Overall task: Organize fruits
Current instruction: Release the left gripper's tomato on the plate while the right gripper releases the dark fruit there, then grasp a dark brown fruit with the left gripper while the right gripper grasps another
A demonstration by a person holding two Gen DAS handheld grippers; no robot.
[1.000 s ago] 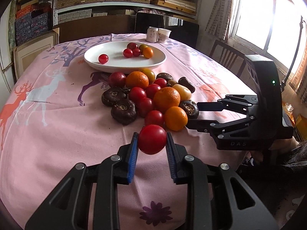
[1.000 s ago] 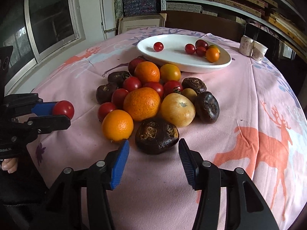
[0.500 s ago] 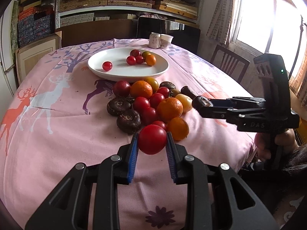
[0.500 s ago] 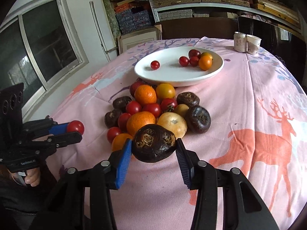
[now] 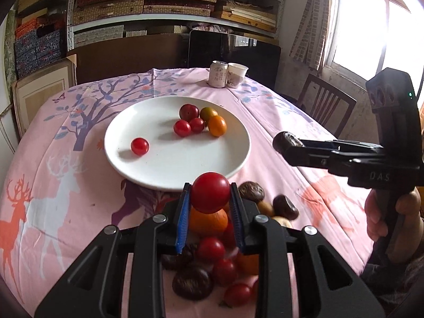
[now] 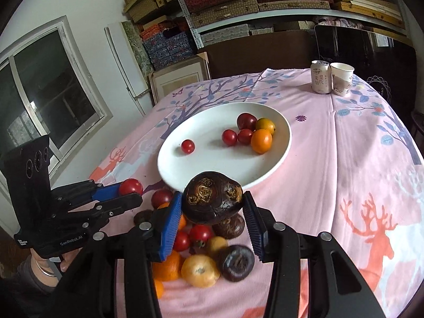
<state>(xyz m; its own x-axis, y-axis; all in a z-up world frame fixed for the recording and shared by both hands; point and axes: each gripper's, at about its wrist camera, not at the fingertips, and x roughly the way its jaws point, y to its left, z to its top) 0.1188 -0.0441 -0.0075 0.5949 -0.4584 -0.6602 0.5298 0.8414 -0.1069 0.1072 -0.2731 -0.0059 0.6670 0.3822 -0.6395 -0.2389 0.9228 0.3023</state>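
Tomato: we grip the red tomato point(image 5: 210, 192) tight in our left gripper point(image 5: 210, 206), now lifted to the white plate's point(image 5: 127, 169) near rim.
Dark fruit: our right gripper point(image 6: 212, 212), just closed, clamps the dark fruit point(image 6: 213, 197), raised off the pile point(image 6: 201, 251).
Meaning: both loads look ready to deposit.
Room: the plate's near half lies bare.

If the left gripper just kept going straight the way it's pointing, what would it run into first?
Most likely the white plate. The left gripper, shut on a red tomato, points down at the plate's near rim, with nothing visible in between, though depth is hard to judge.
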